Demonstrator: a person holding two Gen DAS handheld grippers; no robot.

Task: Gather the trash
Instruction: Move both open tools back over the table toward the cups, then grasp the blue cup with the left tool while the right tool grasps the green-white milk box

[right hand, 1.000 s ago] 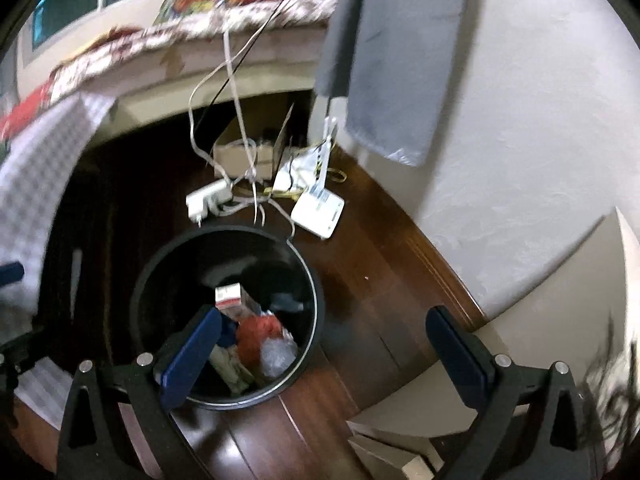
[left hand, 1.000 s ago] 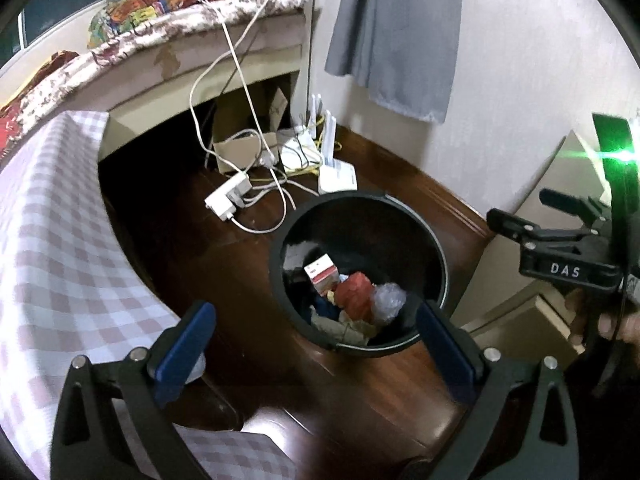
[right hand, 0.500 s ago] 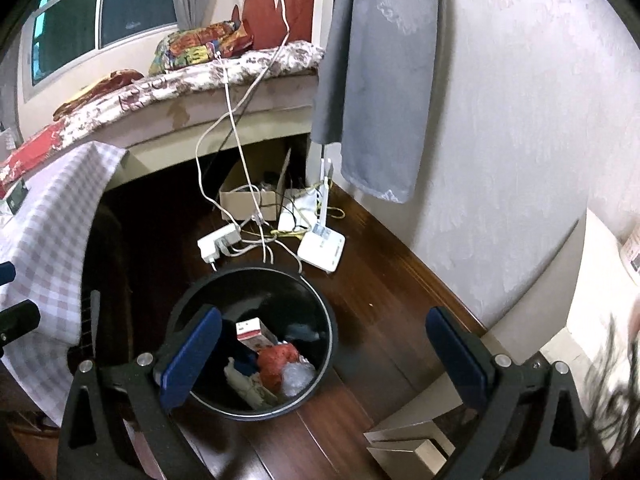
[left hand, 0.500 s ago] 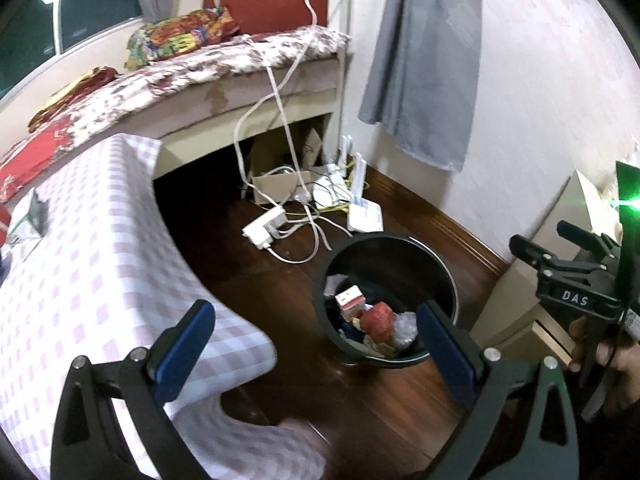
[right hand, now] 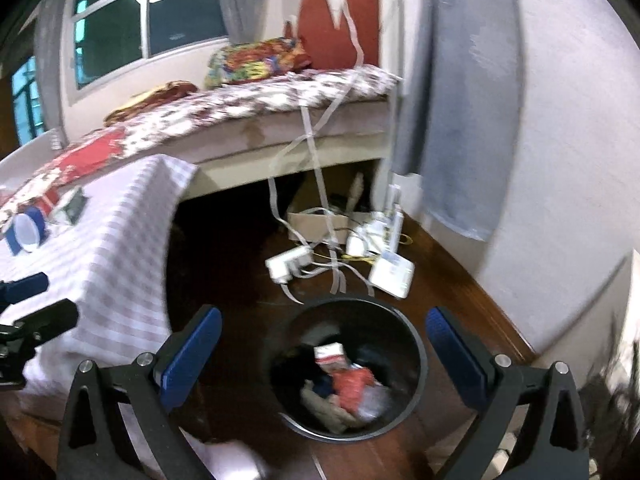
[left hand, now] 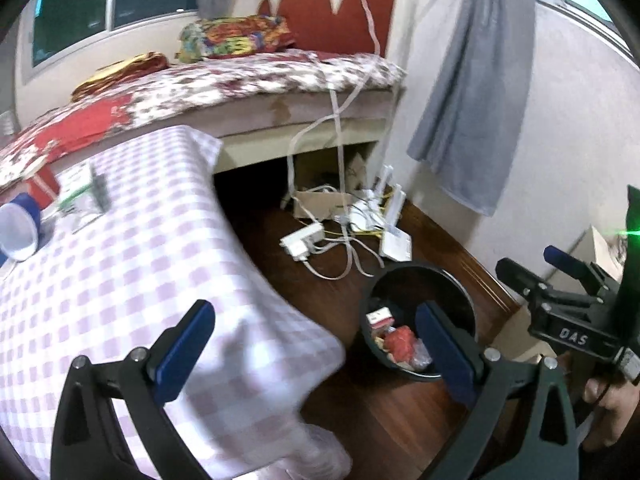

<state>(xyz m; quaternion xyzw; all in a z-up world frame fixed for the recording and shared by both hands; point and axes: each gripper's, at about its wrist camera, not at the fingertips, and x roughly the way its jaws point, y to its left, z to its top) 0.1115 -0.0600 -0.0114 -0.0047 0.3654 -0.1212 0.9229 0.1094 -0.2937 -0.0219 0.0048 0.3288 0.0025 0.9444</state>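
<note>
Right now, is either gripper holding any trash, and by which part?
Nothing is held. The left gripper and right gripper are both open and empty above the bin.

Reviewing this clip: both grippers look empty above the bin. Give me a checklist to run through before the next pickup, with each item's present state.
1. Left gripper open and empty: ok, blue pads wide apart, nothing between them.
2. Right gripper open and empty: ok, same stance.
3. Round black trash bin upright on the dark wooden floor, with room left: ok, trash lies low inside.
4. Trash left on the lilac checked tablecloth: ok, a blue-rimmed cup on its side and a green-and-white packet lie there.
5. White power strip and cables clear of the bin: ok, apart from its rim.
6. Image sharpness for aiming: not ok, both views are blurred.
</note>
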